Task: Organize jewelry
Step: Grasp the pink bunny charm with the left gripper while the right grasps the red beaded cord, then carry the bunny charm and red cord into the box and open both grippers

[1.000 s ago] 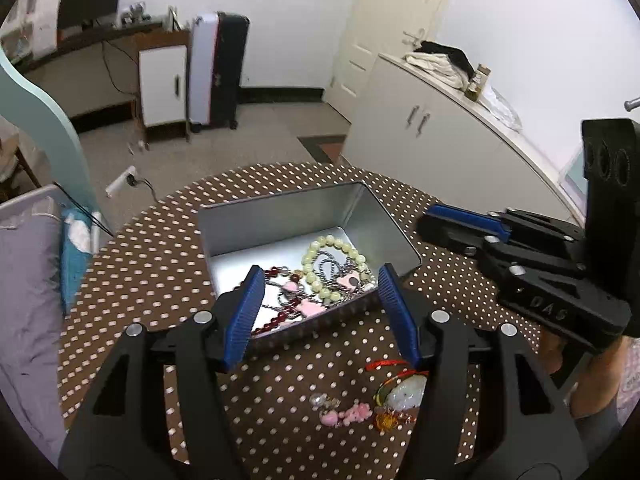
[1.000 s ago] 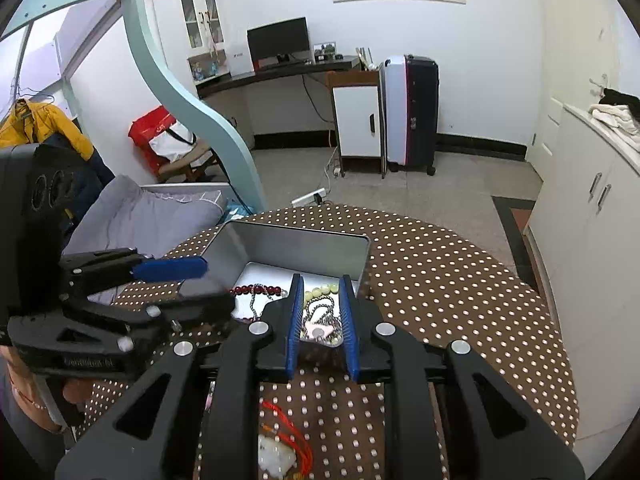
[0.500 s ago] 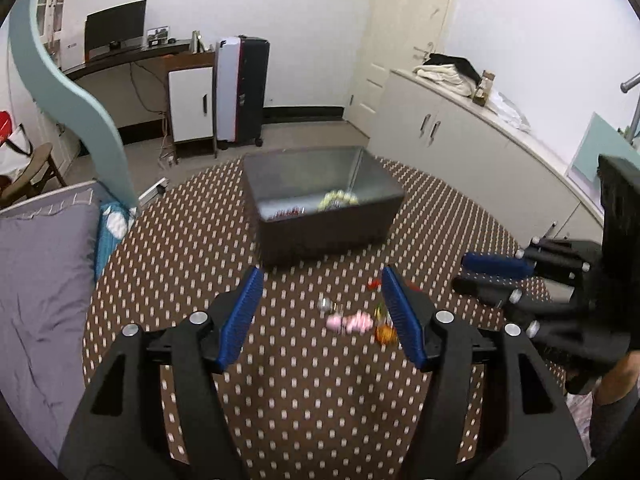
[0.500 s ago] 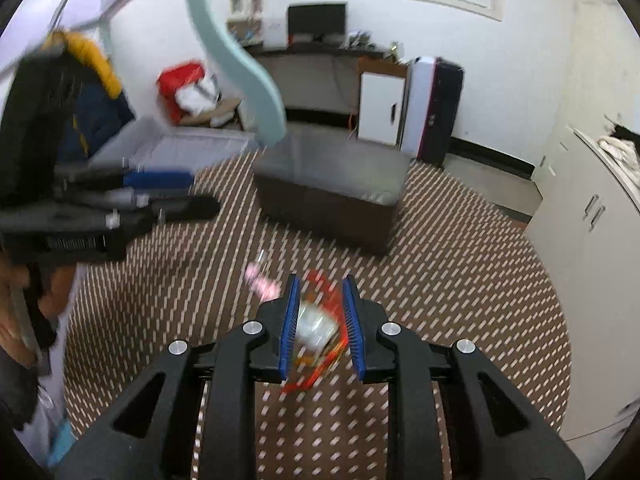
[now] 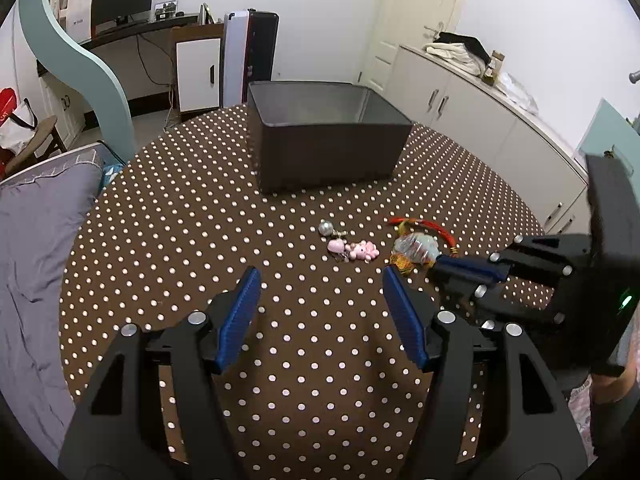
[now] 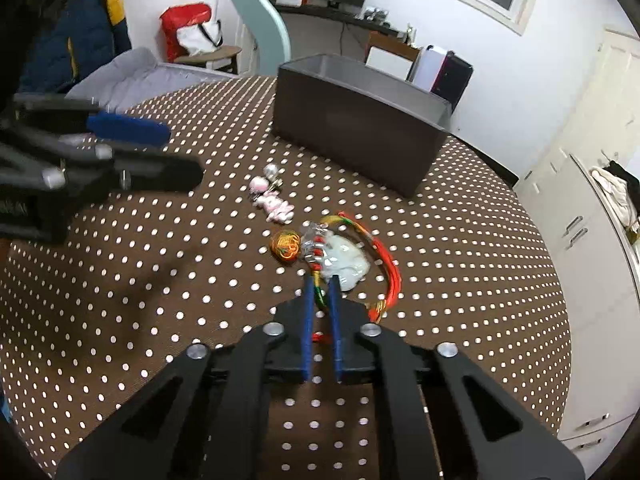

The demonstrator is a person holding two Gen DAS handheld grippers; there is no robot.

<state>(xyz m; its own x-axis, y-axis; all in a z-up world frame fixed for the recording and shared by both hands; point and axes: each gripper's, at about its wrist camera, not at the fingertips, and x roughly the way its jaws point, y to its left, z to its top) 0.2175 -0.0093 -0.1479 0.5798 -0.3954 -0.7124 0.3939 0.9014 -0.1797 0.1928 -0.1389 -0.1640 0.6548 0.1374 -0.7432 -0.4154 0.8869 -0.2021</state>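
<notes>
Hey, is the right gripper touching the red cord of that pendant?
Touching. The right wrist view shows the right gripper with its fingers nearly shut on the red cord, which runs between them.

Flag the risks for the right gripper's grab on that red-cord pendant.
1. Right gripper looks pinched on only the thin cord of the red-cord pendant; it could slip.
2. The loose red loop may drag the orange knot along.
3. The tall bin wall could snag a dangling pendant.
</notes>
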